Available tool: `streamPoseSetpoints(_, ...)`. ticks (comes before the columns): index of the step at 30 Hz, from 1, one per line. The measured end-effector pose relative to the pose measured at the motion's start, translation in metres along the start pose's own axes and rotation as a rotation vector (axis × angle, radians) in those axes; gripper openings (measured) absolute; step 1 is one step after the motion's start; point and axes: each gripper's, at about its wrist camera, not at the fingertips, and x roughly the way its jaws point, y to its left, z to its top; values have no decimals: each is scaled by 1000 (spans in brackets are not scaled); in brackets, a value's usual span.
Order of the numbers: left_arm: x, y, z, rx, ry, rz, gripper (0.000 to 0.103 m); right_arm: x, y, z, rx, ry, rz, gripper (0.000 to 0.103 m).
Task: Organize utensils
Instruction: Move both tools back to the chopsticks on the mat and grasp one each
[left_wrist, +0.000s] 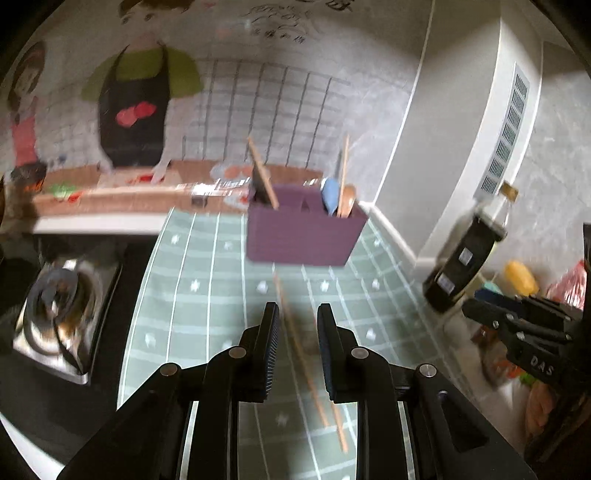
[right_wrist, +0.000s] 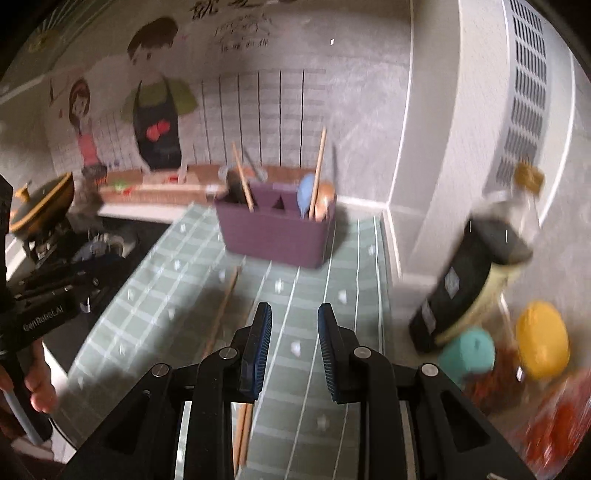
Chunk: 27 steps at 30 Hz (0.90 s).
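Both grippers, left (left_wrist: 297, 317) and right (right_wrist: 294, 317): released, empty. Chopsticks (left_wrist: 306, 365): loose on mat (left_wrist: 207, 295); risk, rolling away if nudged.

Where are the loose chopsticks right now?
The chopsticks lie flat on the green checked mat, in front of the purple utensil box; in the left wrist view they run between the left gripper's open jaws.
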Motion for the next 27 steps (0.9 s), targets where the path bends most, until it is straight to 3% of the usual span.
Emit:
streamPoseSetpoints(10, -3, 28, -79, -142, 80, 80, 22, 7, 24, -106, -72, 174, 124, 25)
streamPoseSetpoints(17, -13, 33, -98, -172, 104, 124, 22, 17, 36, -146, -48, 266, 238, 24)
streamPoseSetpoints(27, -19, 24, -106, -103, 118, 122, 22, 37, 47, -155, -34, 299, 159, 14)
